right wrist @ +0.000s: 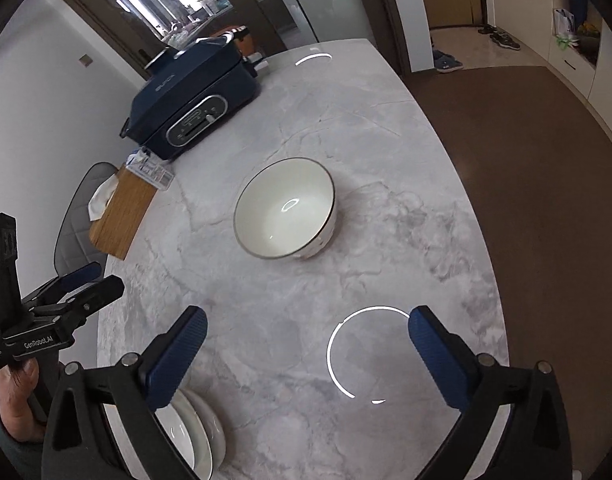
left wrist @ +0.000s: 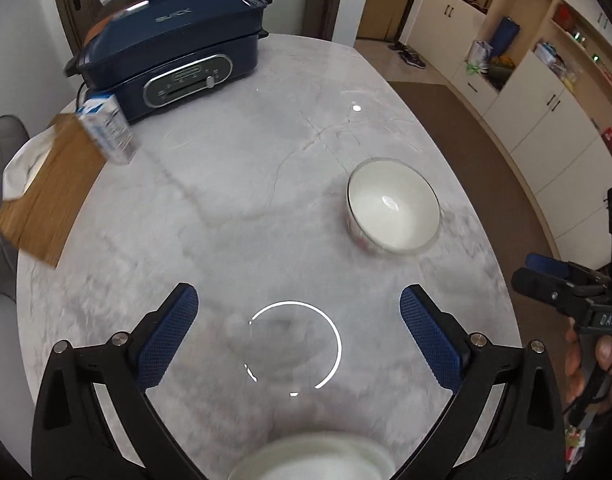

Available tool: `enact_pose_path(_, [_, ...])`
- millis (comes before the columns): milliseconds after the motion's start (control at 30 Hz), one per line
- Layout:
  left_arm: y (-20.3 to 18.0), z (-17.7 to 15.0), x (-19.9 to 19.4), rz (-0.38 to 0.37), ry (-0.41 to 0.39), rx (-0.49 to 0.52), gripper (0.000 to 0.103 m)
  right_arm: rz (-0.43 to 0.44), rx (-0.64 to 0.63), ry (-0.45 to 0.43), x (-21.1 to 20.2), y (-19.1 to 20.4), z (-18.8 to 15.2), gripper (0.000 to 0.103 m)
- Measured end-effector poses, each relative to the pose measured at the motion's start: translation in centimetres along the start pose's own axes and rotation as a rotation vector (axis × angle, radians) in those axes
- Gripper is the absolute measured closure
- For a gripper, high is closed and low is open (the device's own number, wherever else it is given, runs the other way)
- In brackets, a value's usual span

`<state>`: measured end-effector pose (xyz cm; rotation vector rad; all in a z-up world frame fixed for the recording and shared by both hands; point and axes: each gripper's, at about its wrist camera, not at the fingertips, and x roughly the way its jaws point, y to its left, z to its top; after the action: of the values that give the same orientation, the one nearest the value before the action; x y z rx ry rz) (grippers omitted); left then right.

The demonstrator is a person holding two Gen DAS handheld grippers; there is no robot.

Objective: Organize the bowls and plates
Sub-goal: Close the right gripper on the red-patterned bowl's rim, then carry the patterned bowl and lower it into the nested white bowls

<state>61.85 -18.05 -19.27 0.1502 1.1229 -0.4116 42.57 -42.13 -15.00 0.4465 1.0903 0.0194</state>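
A white bowl [left wrist: 394, 210] with a dark rim stands upright on the marble table [left wrist: 245, 184]; it also shows in the right wrist view [right wrist: 285, 210]. A stack of white plates [right wrist: 197, 436] lies at the table's near edge and appears blurred in the left wrist view [left wrist: 310, 458]. My left gripper [left wrist: 299, 338] is open and empty above the table, just beyond the plates. My right gripper [right wrist: 308, 356] is open and empty, nearer than the bowl. Each gripper shows at the edge of the other's view.
A dark blue electric cooker [left wrist: 173, 60] stands at the far left of the table. A wooden board [left wrist: 49, 192] with a white cloth and a small carton [left wrist: 105, 128] lie at the left edge. A grey chair [right wrist: 77, 216] stands beside the table. Cabinets [left wrist: 546, 92] line the right wall.
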Motion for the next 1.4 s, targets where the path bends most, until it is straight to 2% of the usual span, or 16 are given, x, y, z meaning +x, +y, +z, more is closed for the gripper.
enact_pose_path(100, [-1.7,3.4,3.9,0.049,0.037,0.038,0.001,-0.039,0.010,0.038,2.3,-1.3,3.1,0.015])
enact_pose_path(200, [-3.3,5.3,6.9,0.101,0.042,0.062,0.001,-0.080,0.007,0.063,4.3,-1.9,4.9,0.020])
enact_pose_path(300, [-4.2,6.2,9.8,0.106,0.064,0.074,0.001,-0.061,0.010,0.108,6.7,-2.1,6.0,0.026])
enact_pose_path(467, [-4.8,6.1,13.1,0.096,0.082,0.082,0.002,-0.083,-0.010,0.135,9.6,-1.5,7.0,0.031])
enact_pose_path(567, [-4.6,5.8,14.5,0.093,0.111,0.076,0.006,-0.111,-0.004,0.160,11.2,-1.5,7.5,0.039])
enact_pose_path(633, [-4.5,5.7,15.2,0.071,0.122,0.067,0.019,-0.119,0.008,0.180,11.9,-1.9,7.4,0.040])
enact_pose_path(667, [-4.5,5.6,15.5,0.062,0.130,0.068,0.025,-0.123,0.005,0.186,12.2,-2.1,7.3,0.047])
enact_pose_path(700, [-4.5,5.5,16.0,0.050,0.142,0.070,0.041,-0.126,-0.001,0.197,12.5,-2.1,7.3,0.058])
enact_pose_path(733, [-4.5,5.4,16.3,0.030,0.154,0.067,0.052,-0.132,-0.006,0.208,12.9,-2.1,7.1,0.064])
enact_pose_path(767, [-4.4,5.4,16.6,-0.005,0.159,0.054,0.058,-0.127,-0.007,0.214,13.2,-2.2,7.1,0.069])
enact_pose_path(800, [-4.5,5.4,16.7,-0.030,0.159,0.043,0.068,-0.110,-0.007,0.215,13.3,-2.2,7.0,0.075])
enact_pose_path(833, [-4.7,5.4,16.6,-0.039,0.156,0.044,0.075,-0.098,-0.015,0.217,13.4,-1.9,7.0,0.078])
enact_pose_path(867, [-5.0,5.5,16.6,-0.037,0.154,0.055,0.078,-0.092,-0.027,0.217,13.4,-1.6,7.0,0.085])
enact_pose_path(933, [-5.7,5.3,16.6,-0.036,0.156,0.074,0.093,-0.100,-0.046,0.215,13.3,-1.1,7.0,0.085])
enact_pose_path(1167, [-5.9,4.5,15.2,-0.025,0.139,0.089,0.094,-0.076,-0.041,0.208,12.9,-0.6,6.4,0.087])
enact_pose_path(1400, [-5.6,3.2,10.8,-0.013,0.086,0.103,0.094,-0.067,-0.094,0.177,9.9,1.9,5.2,0.087])
